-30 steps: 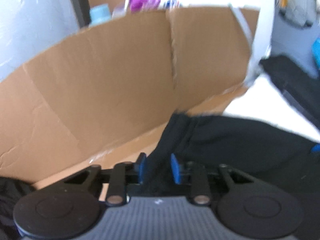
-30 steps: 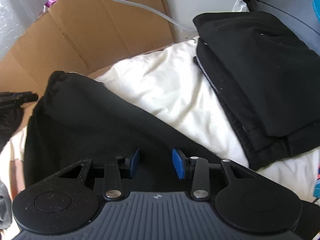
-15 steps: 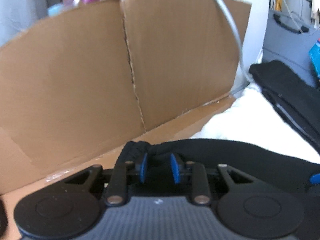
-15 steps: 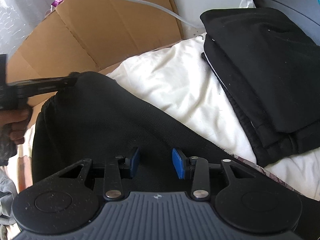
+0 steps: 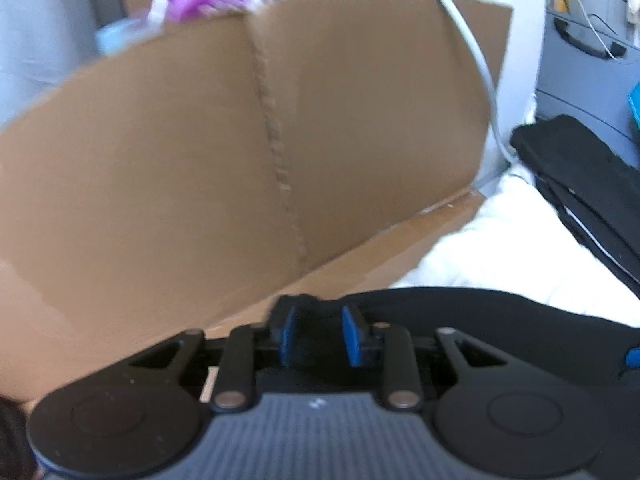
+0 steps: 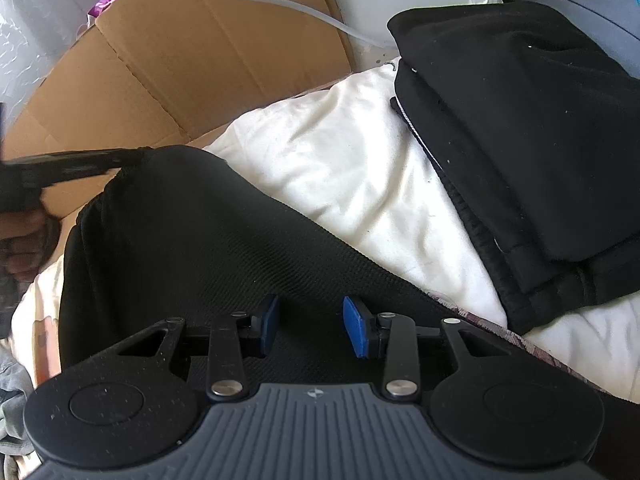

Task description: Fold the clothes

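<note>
A black garment (image 6: 200, 240) lies stretched over white bedding (image 6: 360, 160) between both grippers. My left gripper (image 5: 314, 338) is shut on its bunched corner, with black cloth filling the gap between the blue pads. In the right wrist view that left gripper (image 6: 132, 156) holds the corner up at the far left, in front of the cardboard. My right gripper (image 6: 310, 328) is shut on a thick fold of the same garment at its near edge. A stack of folded black clothes (image 6: 520, 120) rests on the bedding to the right.
A tall cardboard sheet (image 5: 240, 160) stands close behind the left gripper, with a white cable (image 6: 280, 4) draped over it. A person's hand (image 6: 20, 248) holds the left gripper. Grey cloth (image 6: 12, 392) lies at the lower left. A grey case (image 5: 580, 60) stands at the far right.
The left gripper has carried the garment's corner to the right along the cardboard, and it has come into the right wrist view. The right gripper has stayed put, still on the fabric.
</note>
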The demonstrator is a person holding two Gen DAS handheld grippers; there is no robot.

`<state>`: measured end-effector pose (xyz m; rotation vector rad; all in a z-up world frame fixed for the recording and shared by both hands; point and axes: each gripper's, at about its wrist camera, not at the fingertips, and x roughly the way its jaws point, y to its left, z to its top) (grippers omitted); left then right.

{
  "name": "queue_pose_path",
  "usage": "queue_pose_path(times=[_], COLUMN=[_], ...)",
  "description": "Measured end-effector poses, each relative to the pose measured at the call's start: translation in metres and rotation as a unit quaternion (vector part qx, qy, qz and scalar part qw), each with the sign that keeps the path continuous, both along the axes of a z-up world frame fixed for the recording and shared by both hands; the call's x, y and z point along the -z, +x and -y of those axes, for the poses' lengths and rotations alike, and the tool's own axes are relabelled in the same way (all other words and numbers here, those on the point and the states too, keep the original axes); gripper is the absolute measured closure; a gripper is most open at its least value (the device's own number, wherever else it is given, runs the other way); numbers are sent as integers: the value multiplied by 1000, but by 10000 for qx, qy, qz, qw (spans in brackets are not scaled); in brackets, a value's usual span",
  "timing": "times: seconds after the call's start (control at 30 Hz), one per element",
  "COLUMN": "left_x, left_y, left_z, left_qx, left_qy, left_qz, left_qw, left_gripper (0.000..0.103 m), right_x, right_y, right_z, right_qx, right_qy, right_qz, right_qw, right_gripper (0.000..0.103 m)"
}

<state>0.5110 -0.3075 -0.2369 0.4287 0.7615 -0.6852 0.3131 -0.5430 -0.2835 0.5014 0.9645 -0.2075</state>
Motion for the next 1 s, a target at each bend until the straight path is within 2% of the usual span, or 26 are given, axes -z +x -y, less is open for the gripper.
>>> queue_pose_path(times=[0.13, 0.23, 0.37, 0.47, 0.6, 0.67, 0.9, 1.0], left_x=[-18, -25, -16, 1, 28, 35, 15, 4], left_y=[-13, -29, -49, -61, -70, -71, -83, -95], left_z=[-31, -50, -67, -76, -82, -85, -98, -105], left_qx=[-286, -307, -333, -340, -344, -369, -604, -718], left_qy=[-109, -253, -295, -106, 435, 501, 416, 309], left_qz=[31, -7, -268, -446, -591, -636, -620, -655], left_qw=[9995, 9992, 9986, 9984, 9967, 9960, 9954, 9948], left_gripper=[73, 73, 73, 73, 71, 70, 67, 61], right_x=[-3, -5, -7, -7, -7, -7, -5, -9], right_y=[0, -1, 1, 3, 5, 6, 7, -2], right_z=[-2, -3, -7, -10, -12, -13, -15, -13], right_qx=[-18, -26, -64, -95, -111, -105, -68, 48], right_qy=[-10, 2, -43, -89, -147, -189, -238, -111], right_qz=[28, 54, 82, 70, 51, 27, -12, 126], right_qw=[10000, 10000, 9999, 9999, 9998, 9998, 9997, 9998], right_gripper=[60, 60, 60, 60, 60, 60, 60, 60])
